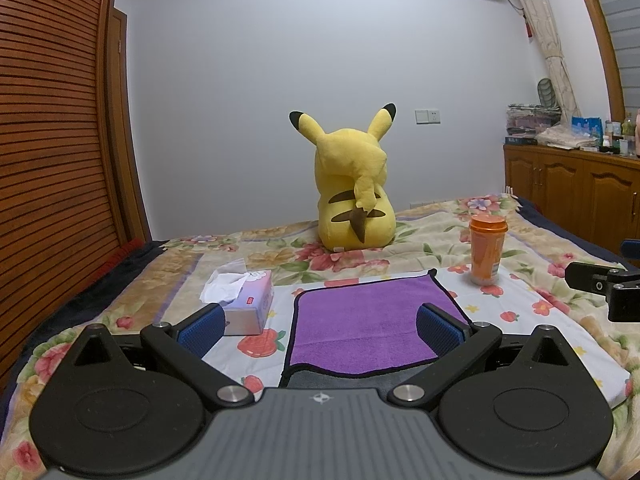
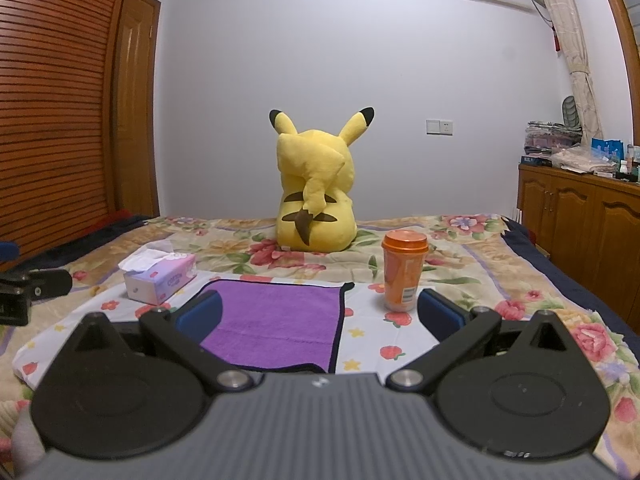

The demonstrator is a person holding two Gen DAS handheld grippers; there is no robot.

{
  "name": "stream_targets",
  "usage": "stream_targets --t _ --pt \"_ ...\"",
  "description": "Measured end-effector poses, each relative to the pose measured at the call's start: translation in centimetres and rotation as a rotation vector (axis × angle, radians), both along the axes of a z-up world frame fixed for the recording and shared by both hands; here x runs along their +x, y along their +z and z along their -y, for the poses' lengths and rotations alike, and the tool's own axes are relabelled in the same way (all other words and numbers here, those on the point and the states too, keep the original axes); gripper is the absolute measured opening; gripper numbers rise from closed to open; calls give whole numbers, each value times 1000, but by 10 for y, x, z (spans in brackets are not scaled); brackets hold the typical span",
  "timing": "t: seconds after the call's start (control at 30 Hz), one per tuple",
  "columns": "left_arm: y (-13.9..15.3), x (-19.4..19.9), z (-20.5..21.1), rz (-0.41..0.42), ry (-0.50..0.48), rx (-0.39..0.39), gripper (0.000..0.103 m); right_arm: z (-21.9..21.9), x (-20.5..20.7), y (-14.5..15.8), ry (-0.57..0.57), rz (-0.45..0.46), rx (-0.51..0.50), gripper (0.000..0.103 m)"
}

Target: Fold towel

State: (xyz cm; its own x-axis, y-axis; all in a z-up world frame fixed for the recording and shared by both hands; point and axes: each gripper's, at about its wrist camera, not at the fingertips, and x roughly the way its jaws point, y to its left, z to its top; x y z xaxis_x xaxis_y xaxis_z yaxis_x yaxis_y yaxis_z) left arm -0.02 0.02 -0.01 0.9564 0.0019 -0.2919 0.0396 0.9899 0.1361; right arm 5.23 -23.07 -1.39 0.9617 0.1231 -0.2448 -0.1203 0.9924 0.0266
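Observation:
A purple towel (image 1: 360,320) with a dark edge lies flat on the flowered bedspread, also in the right wrist view (image 2: 276,324). My left gripper (image 1: 320,326) is open and empty, hovering above the towel's near edge, its blue pads (image 1: 202,328) spread wide. My right gripper (image 2: 320,316) is open and empty, above the towel's near right corner. The right gripper's body shows at the far right of the left wrist view (image 1: 604,284); the left gripper's body shows at the far left of the right wrist view (image 2: 28,288).
A tissue box (image 1: 244,304) sits left of the towel, an orange cup (image 1: 486,250) to its right. A yellow plush toy (image 1: 352,184) sits behind. A wooden wardrobe (image 1: 56,140) stands left, a wooden cabinet (image 1: 576,188) right.

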Motion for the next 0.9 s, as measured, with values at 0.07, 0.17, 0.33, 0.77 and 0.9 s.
stream_targets --t 0.07,0.17,0.33,0.77,0.9 --pt "0 0 0 0 0 0 103 5 3 2 0 0 0 103" --pt "0 0 0 1 0 0 103 3 2 2 0 0 1 103" --pt "0 0 0 1 0 1 103 1 1 1 0 0 1 103" --pt "0 0 0 1 0 1 103 2 1 1 0 1 2 103" --pt "0 0 0 1 0 1 103 2 1 1 0 1 3 103"
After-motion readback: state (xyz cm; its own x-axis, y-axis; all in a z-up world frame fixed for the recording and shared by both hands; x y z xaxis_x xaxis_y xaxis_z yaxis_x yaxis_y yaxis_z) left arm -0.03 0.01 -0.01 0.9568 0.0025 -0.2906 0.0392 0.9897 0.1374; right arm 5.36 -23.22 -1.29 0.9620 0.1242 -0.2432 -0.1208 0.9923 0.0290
